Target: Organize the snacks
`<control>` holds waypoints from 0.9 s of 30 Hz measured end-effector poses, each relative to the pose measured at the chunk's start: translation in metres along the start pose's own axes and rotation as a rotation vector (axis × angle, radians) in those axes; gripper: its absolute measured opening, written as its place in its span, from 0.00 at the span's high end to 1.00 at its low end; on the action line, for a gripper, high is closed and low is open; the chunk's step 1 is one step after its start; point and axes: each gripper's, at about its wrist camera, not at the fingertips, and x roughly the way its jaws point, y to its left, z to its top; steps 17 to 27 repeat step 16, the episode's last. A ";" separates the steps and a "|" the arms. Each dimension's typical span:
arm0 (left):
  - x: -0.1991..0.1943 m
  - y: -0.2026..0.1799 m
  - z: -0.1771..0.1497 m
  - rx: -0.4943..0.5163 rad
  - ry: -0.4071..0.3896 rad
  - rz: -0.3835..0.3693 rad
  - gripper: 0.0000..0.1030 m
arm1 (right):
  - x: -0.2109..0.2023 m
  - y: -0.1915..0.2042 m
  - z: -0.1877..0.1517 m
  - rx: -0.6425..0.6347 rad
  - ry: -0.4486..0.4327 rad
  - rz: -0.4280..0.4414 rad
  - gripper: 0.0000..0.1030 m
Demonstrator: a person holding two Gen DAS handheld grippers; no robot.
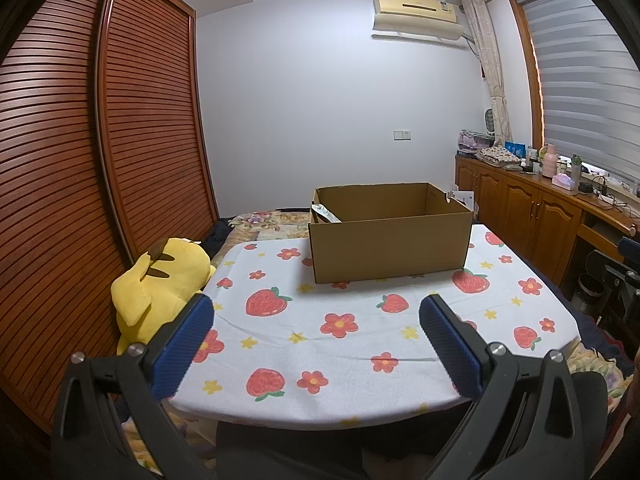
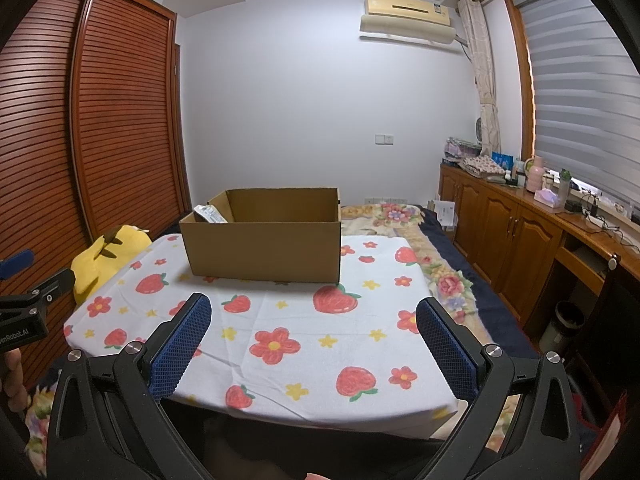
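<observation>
An open brown cardboard box (image 1: 390,246) stands at the far side of a table with a white strawberry-and-flower cloth (image 1: 340,344). A silvery snack packet (image 1: 326,213) leans inside the box at its left end; it also shows in the right wrist view (image 2: 210,213), inside the box (image 2: 266,250). My left gripper (image 1: 316,304) is open and empty, above the near part of the cloth. My right gripper (image 2: 314,304) is open and empty, above the near part of the cloth (image 2: 280,320). The left gripper's body shows at the left edge of the right wrist view (image 2: 24,308).
A yellow plush toy (image 1: 160,284) lies left of the table against a slatted wooden wardrobe (image 1: 80,160). A floral bedspread (image 2: 400,216) lies behind and right of the table. A wooden cabinet (image 2: 520,232) with bottles and clutter runs along the right wall. A bin (image 2: 562,326) stands below it.
</observation>
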 end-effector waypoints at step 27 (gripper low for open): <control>0.000 0.000 0.000 0.000 0.001 -0.002 0.00 | 0.000 0.000 0.000 -0.001 0.000 0.000 0.00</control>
